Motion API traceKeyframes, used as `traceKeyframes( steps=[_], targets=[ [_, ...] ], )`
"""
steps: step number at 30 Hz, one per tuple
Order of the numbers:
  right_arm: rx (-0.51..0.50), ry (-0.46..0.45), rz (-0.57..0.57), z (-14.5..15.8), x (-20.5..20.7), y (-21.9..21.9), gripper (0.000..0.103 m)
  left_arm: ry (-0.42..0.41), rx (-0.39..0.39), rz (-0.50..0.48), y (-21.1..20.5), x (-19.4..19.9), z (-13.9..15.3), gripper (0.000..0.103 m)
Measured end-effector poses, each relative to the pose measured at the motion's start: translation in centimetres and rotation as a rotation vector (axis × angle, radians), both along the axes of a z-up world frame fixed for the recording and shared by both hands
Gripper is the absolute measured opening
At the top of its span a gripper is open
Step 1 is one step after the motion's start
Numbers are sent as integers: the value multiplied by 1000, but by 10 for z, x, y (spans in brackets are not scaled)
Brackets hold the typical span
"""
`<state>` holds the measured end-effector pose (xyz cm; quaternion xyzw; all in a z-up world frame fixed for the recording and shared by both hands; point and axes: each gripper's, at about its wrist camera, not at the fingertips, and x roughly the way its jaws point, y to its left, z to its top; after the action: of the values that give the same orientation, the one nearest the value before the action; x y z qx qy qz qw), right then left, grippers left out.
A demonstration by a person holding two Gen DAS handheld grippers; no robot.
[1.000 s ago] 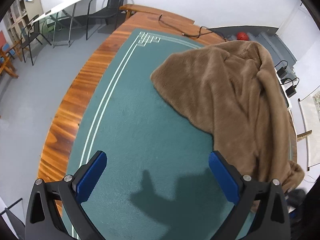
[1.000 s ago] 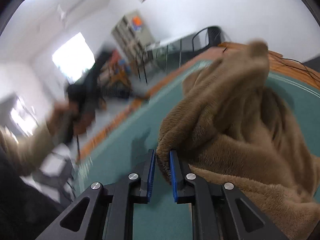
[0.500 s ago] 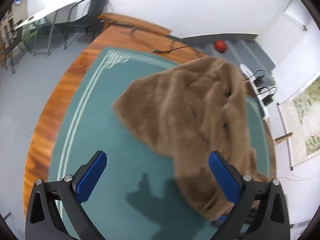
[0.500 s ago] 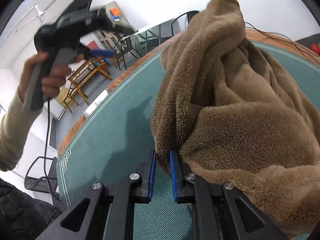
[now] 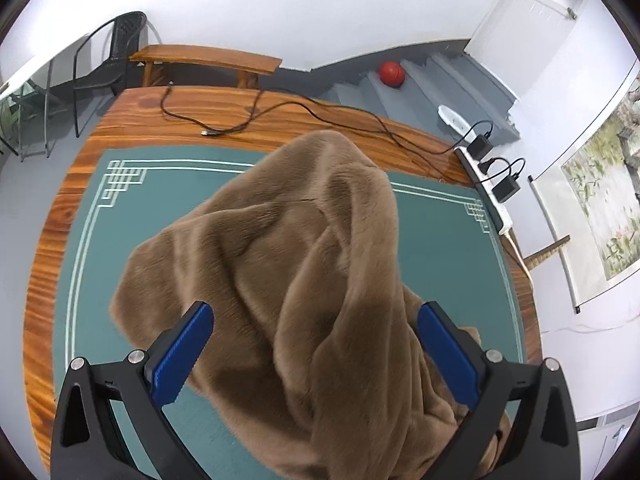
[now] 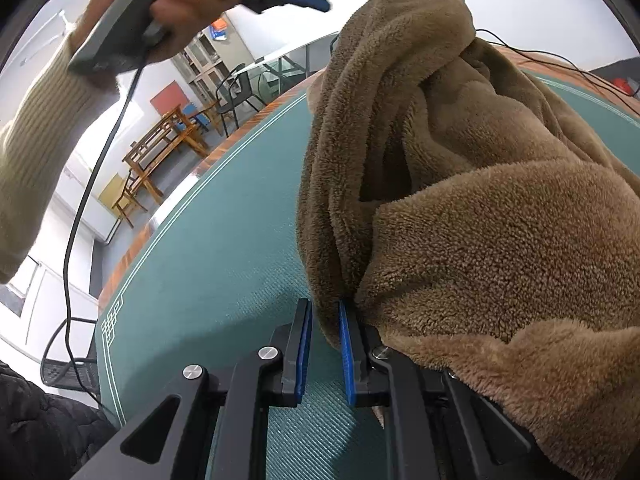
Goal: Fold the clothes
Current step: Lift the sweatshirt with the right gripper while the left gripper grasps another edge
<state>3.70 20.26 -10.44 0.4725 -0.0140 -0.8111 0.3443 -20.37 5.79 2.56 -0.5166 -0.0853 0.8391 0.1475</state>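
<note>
A teal mat (image 5: 248, 264) with pale border lines covers most of a wooden table (image 5: 52, 216), whose bare far strip carries a trailing black cable (image 5: 248, 120). Past the table stand a wooden bench (image 5: 208, 60), a black chair (image 5: 120, 48), grey steps (image 5: 432, 80) with a red ball (image 5: 391, 73) on them, and a white power strip (image 5: 486, 184) with black adapters at the table's right edge; a painted scroll (image 5: 600, 200) hangs on the right wall. No containers show. The brown fleece garment (image 5: 320, 280) lies bunched on the mat, raised in a peak at its middle. The left gripper (image 5: 316, 344) hangs above it with its blue pads spread wide and nothing between them; from the right wrist view it is gripped by a hand (image 6: 188, 4) in a cream ribbed sleeve (image 6: 36, 136). The right gripper (image 6: 322, 344) has its pads drawn narrow, pinching a fold of the garment's edge low over the mat.
</note>
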Motion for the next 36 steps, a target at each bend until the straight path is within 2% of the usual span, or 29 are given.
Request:
traceKeyframes(
  steps=[2, 3, 4, 8, 11, 16, 19, 23, 24, 25, 27, 31, 34, 36],
  targets=[
    [7, 7, -2, -1, 2, -2, 16, -20, -2, -5, 7, -9, -8, 100],
    [10, 12, -4, -1, 3, -2, 16, -36, 11, -11, 9, -12, -12, 94],
    [13, 17, -6, 0, 5, -2, 16, -57, 33, -15, 8, -13, -16, 75],
    [21, 20, -24, 3, 2, 4, 16, -109, 107, -11, -1, -10, -26, 27],
    [64, 59, -29, 13, 5, 7, 17, -73, 117, -1, -15, 5, -17, 21],
    [159, 172, -110, 38, 29, 16, 17, -5, 126, 47, -57, 42, 3, 20],
    [249, 245, -166, 50, 49, 25, 17, 14, 144, 94, -88, 65, 8, 20],
    [444, 371, -198, 56, 85, 45, 19, 8, 151, 148, -124, 88, 7, 20],
    [488, 399, -194, 57, 92, 48, 30, 5, 149, 154, -129, 92, 5, 20],
    [534, 426, -183, 57, 95, 43, 57, 3, 146, 160, -134, 95, 3, 20],
    [626, 493, -156, 53, 99, 35, 85, -2, 149, 173, -143, 102, 0, 20],
    [795, 621, -76, 44, 97, 15, 85, -1, 166, 179, -151, 108, -3, 20],
    [922, 717, -13, 36, 95, 0, 85, 9, 147, 164, -150, 109, -7, 20],
    [965, 704, 32, 27, 82, -3, 85, -4, 137, 152, -151, 105, -12, 20]
  ],
)
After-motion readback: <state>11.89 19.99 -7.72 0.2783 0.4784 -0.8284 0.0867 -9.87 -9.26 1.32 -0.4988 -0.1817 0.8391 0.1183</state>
